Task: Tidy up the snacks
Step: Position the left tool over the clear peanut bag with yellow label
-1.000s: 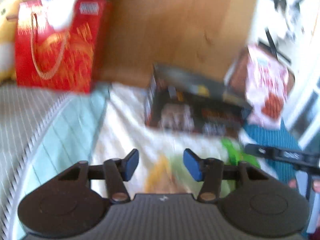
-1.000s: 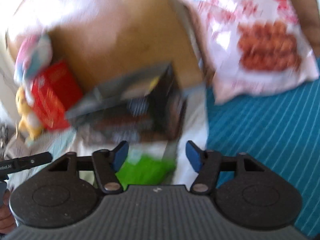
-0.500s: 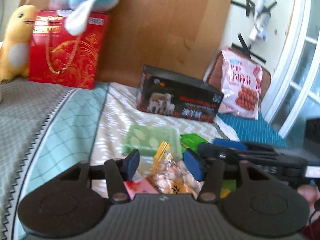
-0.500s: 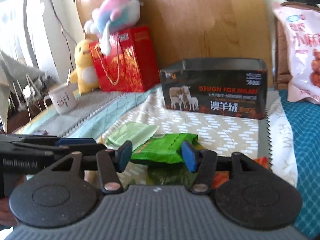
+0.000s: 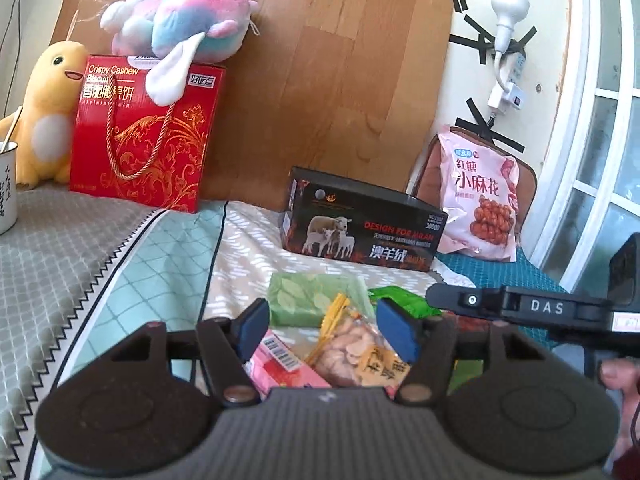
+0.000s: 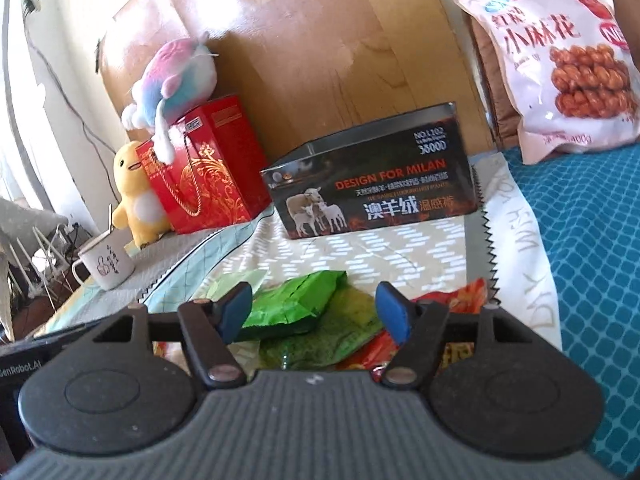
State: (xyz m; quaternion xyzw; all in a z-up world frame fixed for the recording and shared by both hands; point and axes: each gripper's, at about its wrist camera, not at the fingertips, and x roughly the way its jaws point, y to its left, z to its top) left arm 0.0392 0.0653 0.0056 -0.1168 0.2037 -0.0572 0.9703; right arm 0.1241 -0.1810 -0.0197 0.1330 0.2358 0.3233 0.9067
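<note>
The job looked barely begun. A heap of small snack packets lay loose on the patterned cloth (image 5: 248, 248), none of them sorted or gathered.

The left gripper (image 5: 322, 330) hung released, jaws spread wide, gripping nothing. Between its blue pads, toward 6 o'clock in the left wrist view, sat a clear packet of pale crisps (image 5: 354, 350), with a pink packet (image 5: 280, 368) touching it at its 9 o'clock side and a pale green leaf-print packet (image 5: 308, 298) just beyond at 12 o'clock.

The right gripper (image 6: 314, 316) was likewise released and empty. Ahead of it a bright green packet (image 6: 298, 306) lay on top of a darker green wrapper (image 6: 332, 340), and a red-orange packet (image 6: 452, 300) showed at about 3 o'clock of the pile.

Farther back, at 12 o'clock, the black box with sheep (image 6: 372, 192) stood apart from the heap; whether it was meant as the container could not be told. The large pink bag of fried twists (image 6: 556, 56) leaned at 2 o'clock, the red gift box (image 5: 146, 136) at 10 o'clock with a plush toy (image 5: 180, 20) resting on it.

Judging from this, every loose packet remained to be picked and placed.
</note>
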